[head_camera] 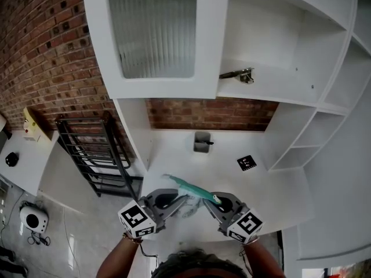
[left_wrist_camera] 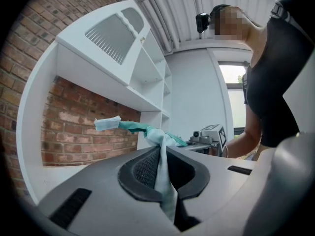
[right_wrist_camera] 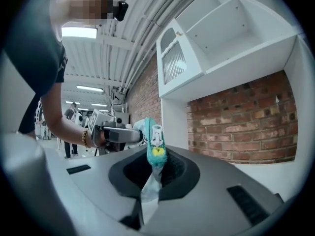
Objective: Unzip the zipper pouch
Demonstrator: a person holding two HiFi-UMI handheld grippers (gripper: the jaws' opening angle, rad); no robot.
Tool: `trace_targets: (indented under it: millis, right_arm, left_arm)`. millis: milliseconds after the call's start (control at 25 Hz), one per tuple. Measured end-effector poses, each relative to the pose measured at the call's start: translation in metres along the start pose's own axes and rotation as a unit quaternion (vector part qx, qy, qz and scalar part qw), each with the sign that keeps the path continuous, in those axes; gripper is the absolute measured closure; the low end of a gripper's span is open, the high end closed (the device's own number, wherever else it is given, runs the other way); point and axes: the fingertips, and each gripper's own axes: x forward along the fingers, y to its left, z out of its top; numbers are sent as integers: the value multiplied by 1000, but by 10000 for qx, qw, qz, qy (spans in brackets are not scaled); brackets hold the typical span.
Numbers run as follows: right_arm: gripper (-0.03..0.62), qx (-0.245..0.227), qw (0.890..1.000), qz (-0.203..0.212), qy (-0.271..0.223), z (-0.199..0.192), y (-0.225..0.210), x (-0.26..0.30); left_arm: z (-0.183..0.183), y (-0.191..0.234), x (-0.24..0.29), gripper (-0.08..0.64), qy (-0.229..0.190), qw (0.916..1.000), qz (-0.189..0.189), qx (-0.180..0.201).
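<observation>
Left fingers: the left gripper [left_wrist_camera: 163, 173] has its dark ribbed fingers [left_wrist_camera: 141, 167] pressed together on a fold of the clear, soft plastic zipper pouch [left_wrist_camera: 161, 146]. The film runs up out of the pinch, and a strip of it hangs below.
Right fingers: the right gripper [right_wrist_camera: 151, 177] is clamped on the pouch's other end. It pinches clear film and the teal zip band [right_wrist_camera: 156, 156] just beneath the white zip slider [right_wrist_camera: 156, 133], which stands upright above the pads.
Between the fingers: in the head view the zipper pouch [head_camera: 188, 186] is held in the air. Its teal band slants from beyond the left gripper [head_camera: 183, 200] down to the right gripper [head_camera: 211, 204]. The two sets of fingertips are near each other and point inward, with slack film bunched between them.
Past the left fingers: the band's pale end tab [left_wrist_camera: 107, 123] sticks out free.
Under the fingers: a white tabletop [head_camera: 174, 155].
Beyond the fingers: a small grey holder [head_camera: 202, 142] sits close to the red brick wall [head_camera: 208, 113]. To its right lies a black square marker card [head_camera: 246, 163]. Both are well apart from the pouch.
Above and beyond: a white shelf unit has a ribbed-glass door [head_camera: 152, 28]. A metal fitting [head_camera: 239, 74] rests on an open shelf.
Left of the fingers: a black metal rack [head_camera: 93, 155] stands beside the table.
</observation>
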Motion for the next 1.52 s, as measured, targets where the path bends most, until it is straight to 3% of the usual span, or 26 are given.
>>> trace_targets:
  millis: [120, 280, 400, 480, 600, 800, 960, 1160, 1400, 1520]
  right_arm:
    - [588, -327, 9993, -29, 156, -1, 6, 3]
    - [588, -336, 9990, -98, 272, -3, 8, 5]
    - [588, -467, 9976, -207, 467, -9, 8, 6]
    - [588, -832, 9933, -275, 748, -16, 8, 6]
    - [588, -1260, 9848, -435, 1118, -24, 7, 6]
    - [588, -1833, 9670, -723, 1613, -36, 9, 8]
    - [588, -2313, 9555, -708, 1688, -43, 19, 14]
    - [588, -2839, 9376, -640, 1901, -45, 29, 18]
    - [588, -3225, 9229, -557, 2028, -52, 40, 23]
    - [588, -3501, 9104, -523, 2142, -58, 44, 22]
  left_arm:
    - [-7, 3, -5, 551, 189, 9995, 210, 168]
    - [-21, 5, -11, 541, 616, 9963, 425, 421]
    - [-28, 10, -24, 463, 729, 9943, 710, 308]
    - [-28, 14, -34, 418, 750, 9922, 971, 232]
    - [-25, 13, -45, 400, 839, 9882, 1258, 239]
    - [-21, -22, -25, 391, 1268, 9854, 955, 618]
    - [-19, -48, -1, 373, 1572, 9826, 620, 773]
    - [-25, -61, 12, 374, 1948, 9789, 485, 376]
    - [-39, -57, 7, 377, 2215, 9719, 794, -22]
    - [-44, -56, 5, 393, 2332, 9683, 883, -175]
